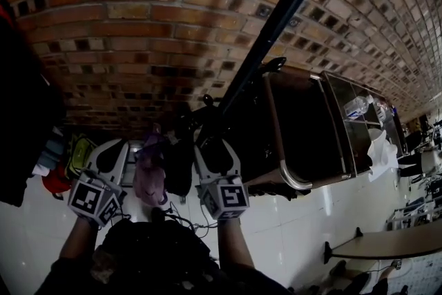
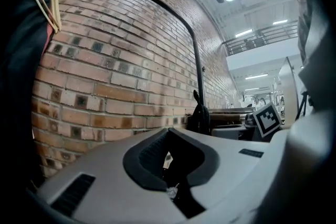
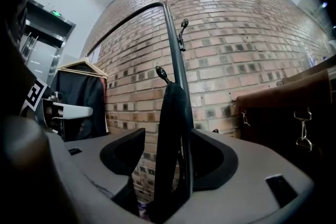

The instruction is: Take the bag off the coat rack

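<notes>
Black bag strap stands upright between the jaws of the right gripper. Those jaws are apart, one dark pad on each side of the strap, and neither visibly presses it. The strap's top loops over a knobbed black hook on the curved black metal pole of the coat rack, which runs just behind the strap.

The left gripper has its jaws together, tips touching, with nothing between them. In the head view it sits to the left of a soft pinkish-purple bundle that hangs between the two grippers, below the hook; whether this is the bag's body cannot be told.

Behind the rack rises a red-brown brick wall. To its right stands a dark brown furniture piece with a chrome tube frame. A dark garment on a wooden hanger hangs further left. A glossy white tiled floor lies below.
</notes>
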`<action>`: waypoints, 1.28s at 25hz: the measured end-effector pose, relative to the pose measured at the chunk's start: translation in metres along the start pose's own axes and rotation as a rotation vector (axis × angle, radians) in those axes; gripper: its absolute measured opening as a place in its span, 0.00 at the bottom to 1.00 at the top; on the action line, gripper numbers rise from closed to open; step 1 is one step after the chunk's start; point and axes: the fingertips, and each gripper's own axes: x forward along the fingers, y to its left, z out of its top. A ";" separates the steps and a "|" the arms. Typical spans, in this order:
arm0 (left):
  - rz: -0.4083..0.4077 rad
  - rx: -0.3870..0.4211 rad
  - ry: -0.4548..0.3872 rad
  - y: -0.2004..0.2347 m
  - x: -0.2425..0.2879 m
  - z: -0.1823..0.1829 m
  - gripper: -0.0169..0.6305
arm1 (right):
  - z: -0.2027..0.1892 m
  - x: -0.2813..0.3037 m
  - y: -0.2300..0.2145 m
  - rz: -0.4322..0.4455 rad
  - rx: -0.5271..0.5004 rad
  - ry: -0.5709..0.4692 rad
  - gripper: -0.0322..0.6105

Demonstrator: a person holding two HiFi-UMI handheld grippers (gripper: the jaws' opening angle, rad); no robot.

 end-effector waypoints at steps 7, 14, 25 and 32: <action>0.010 -0.008 0.037 0.001 0.018 -0.007 0.08 | -0.001 0.030 -0.009 0.027 -0.028 -0.002 0.47; -0.002 -0.016 0.042 0.005 0.025 -0.009 0.08 | -0.008 0.036 -0.014 -0.108 -0.122 0.020 0.45; -0.083 -0.004 0.038 0.021 0.034 -0.003 0.08 | -0.002 0.039 0.008 -0.064 -0.068 -0.018 0.32; -0.095 -0.024 0.036 0.044 0.038 -0.003 0.08 | 0.001 0.064 0.007 -0.122 -0.024 -0.018 0.32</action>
